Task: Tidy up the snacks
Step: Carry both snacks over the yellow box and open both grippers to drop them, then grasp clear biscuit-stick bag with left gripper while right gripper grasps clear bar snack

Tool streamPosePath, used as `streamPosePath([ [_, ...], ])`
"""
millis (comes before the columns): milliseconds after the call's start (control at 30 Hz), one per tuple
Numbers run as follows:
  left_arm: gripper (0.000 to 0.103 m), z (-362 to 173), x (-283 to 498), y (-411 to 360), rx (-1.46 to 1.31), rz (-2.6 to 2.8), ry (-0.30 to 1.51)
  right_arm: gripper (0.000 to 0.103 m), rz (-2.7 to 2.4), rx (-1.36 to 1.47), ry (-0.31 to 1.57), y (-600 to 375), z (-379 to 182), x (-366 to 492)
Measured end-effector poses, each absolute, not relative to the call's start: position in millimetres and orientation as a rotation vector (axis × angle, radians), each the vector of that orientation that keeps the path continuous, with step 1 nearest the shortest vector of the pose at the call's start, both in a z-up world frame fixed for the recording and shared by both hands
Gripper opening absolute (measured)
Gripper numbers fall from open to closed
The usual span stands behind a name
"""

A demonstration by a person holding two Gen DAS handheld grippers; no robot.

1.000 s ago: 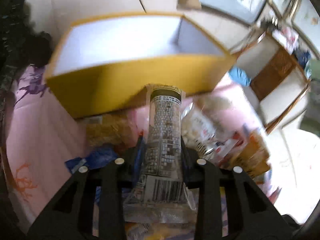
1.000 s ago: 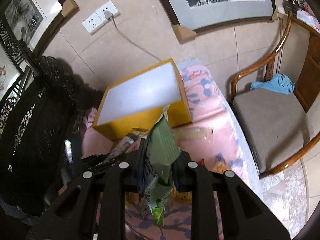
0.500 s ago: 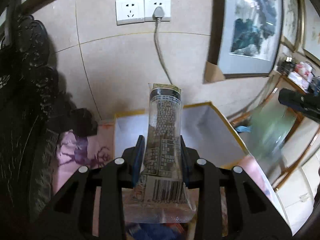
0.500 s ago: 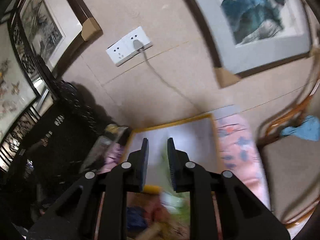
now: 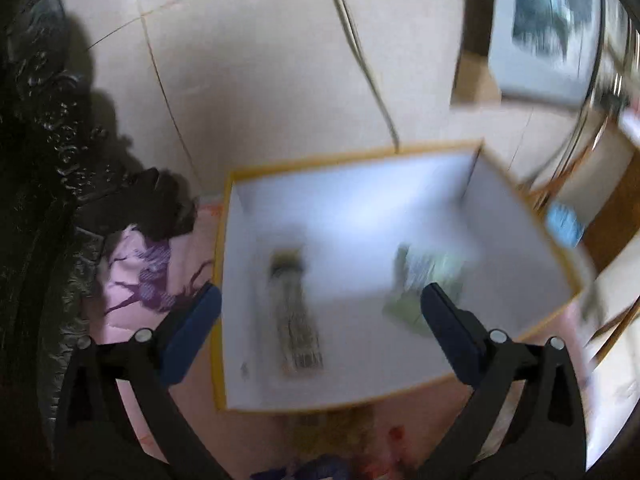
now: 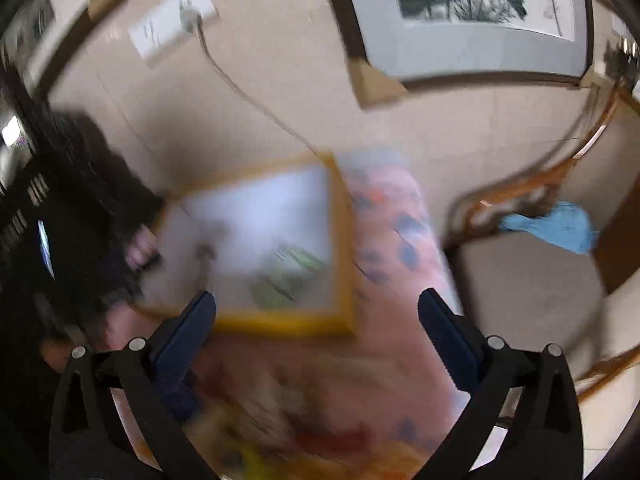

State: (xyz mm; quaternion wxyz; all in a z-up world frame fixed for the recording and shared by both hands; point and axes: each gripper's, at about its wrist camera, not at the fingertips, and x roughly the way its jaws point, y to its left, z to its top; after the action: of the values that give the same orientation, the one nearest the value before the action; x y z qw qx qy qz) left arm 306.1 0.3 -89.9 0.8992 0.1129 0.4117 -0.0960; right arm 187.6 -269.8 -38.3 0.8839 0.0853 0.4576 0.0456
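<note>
Yellow cardboard with a white inside: this is the open box (image 5: pixel 532 216) that lies on the pink flowered cloth (image 5: pixel 140 280), at about 12 o'clock from my left gripper (image 5: pixel 318 308). My left jaws have just been opening and now stand wide, with nothing between them. The brown patterned snack packet (image 5: pixel 296 316) lies on the box floor at 12 o'clock, and the green snack packet (image 5: pixel 416 276) lies at 2 o'clock from it, apart from it, partly behind my right-side finger (image 5: pixel 448 320).

My right gripper (image 6: pixel 316 308) also has just been opening and is wide and empty. In its blurred view the box (image 6: pixel 340 248) is at 11 o'clock, with the green packet (image 6: pixel 288 276) inside. More snacks (image 6: pixel 288 416), too blurred to name, lie on the cloth at 6 o'clock.
</note>
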Motion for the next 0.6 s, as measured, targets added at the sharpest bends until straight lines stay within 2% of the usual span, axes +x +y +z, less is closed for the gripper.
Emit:
streamPosePath([
  [200,0.101,-103,254,13,0.346,-0.162,0.901,0.102,0.283,-0.353,1.012,-230,-127,193],
  [400,0.101,-121,193,51,0.286,-0.213,0.980,0.102,0.411,-0.411,1.015,-225,-176,218],
  [600,0.101,-157,206,33,0.293,-0.262,1.027,0.102,0.435,-0.353,1.023,-231,-192,232],
])
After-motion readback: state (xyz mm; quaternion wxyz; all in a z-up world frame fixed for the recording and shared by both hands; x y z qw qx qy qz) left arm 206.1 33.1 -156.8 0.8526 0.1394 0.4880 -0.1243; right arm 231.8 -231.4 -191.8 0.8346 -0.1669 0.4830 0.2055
